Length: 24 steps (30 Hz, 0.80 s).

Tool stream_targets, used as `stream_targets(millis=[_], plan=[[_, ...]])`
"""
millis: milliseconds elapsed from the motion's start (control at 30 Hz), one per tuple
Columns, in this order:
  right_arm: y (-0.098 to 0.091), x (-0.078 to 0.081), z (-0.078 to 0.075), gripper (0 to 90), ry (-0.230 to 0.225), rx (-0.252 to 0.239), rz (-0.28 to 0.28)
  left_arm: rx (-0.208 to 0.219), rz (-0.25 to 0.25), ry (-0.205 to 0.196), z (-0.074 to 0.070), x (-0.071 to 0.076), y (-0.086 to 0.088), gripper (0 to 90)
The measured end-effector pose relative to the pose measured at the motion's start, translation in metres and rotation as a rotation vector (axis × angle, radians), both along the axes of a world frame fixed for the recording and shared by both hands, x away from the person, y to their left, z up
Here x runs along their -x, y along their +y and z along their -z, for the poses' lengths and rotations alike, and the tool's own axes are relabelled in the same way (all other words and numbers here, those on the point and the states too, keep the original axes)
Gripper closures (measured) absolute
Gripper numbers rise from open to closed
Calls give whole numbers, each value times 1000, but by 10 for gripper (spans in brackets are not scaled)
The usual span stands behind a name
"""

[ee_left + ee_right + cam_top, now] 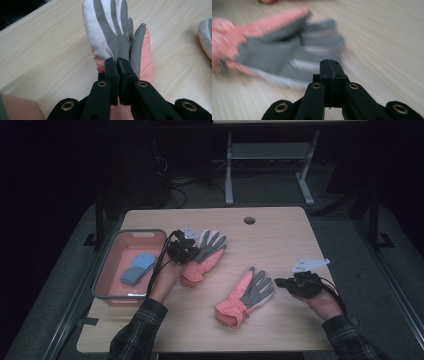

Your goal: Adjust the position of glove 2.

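Observation:
Two pink, white and grey gloves lie palm up on the wooden table. The left glove [202, 257] [112, 32] points its fingers away from me. My left gripper [191, 252] [118, 61] is shut on the grey palm fabric near its wrist end. The right glove [247, 295] [274, 55] lies slanted at the table's middle front. My right gripper [279, 281] [330, 62] hovers just right of this glove's fingertips, shut, with nothing between its jaws. The right gripper view is blurred.
A grey-rimmed pink bin [107, 265] stands at the table's left and holds a blue glove [137, 268]. A round cable hole [249, 220] sits near the far edge. Bare tabletop stretches to the right and back. A desk frame stands on the floor beyond.

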State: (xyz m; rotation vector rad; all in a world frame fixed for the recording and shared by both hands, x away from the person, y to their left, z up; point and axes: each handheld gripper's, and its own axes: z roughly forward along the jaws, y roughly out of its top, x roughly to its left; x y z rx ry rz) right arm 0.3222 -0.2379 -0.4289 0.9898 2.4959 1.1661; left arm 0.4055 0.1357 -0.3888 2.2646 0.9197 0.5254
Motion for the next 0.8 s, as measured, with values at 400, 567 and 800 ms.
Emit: stream_targets(millis=[400, 567, 800], plan=[[122, -28, -24, 900, -12, -26, -183, 20, 52, 7, -2, 12, 2, 872], [154, -51, -15, 900, 14, 12, -155, 28, 67, 12, -4, 16, 5, 872], [179, -68, -7, 900, 35, 93, -120, 55, 116, 29, -4, 23, 1, 869]])
